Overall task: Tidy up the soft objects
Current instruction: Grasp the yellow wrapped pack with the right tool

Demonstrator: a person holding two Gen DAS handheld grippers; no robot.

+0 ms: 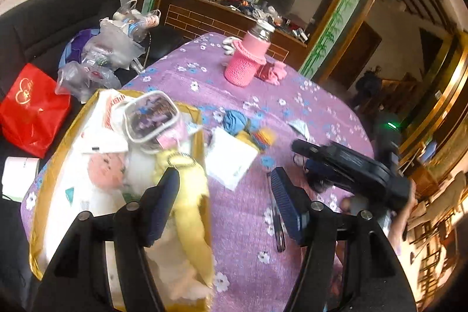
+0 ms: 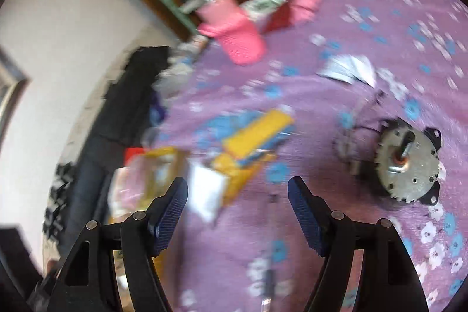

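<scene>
My left gripper [image 1: 225, 189] hangs over the near edge of the gold cardboard box [image 1: 196, 119], its jaws spread wide with nothing clamped between them. A yellow plush toy [image 1: 190, 195] lies in the box right behind the left pad, but the pad is not pressing on it that I can see. The box sits at the left side of the purple flowered tablecloth [image 1: 242, 206], and it is well filled: beside the yellow plush there is a white fluffy toy [image 1: 140, 168], a pale doll face [image 1: 105, 170], a white plastic bag with red print [image 1: 111, 110], and a clear zip pouch with a white border [image 1: 150, 116] lying on top.

On the cloth just beside the box I see a white card [image 1: 231, 160], and past it a loose heap of blue and yellow soft pieces [image 1: 242, 125]. Farther back stands a bottle in a pink knitted sleeve [image 1: 248, 57], with a pink cloth [image 1: 273, 72] next to it.

My right gripper [image 2: 237, 212] is also wide open and empty above the cloth. Its view is blurred; a round metal motor [image 2: 406, 160] lies to its right, well apart from the box [image 2: 152, 174].
</scene>
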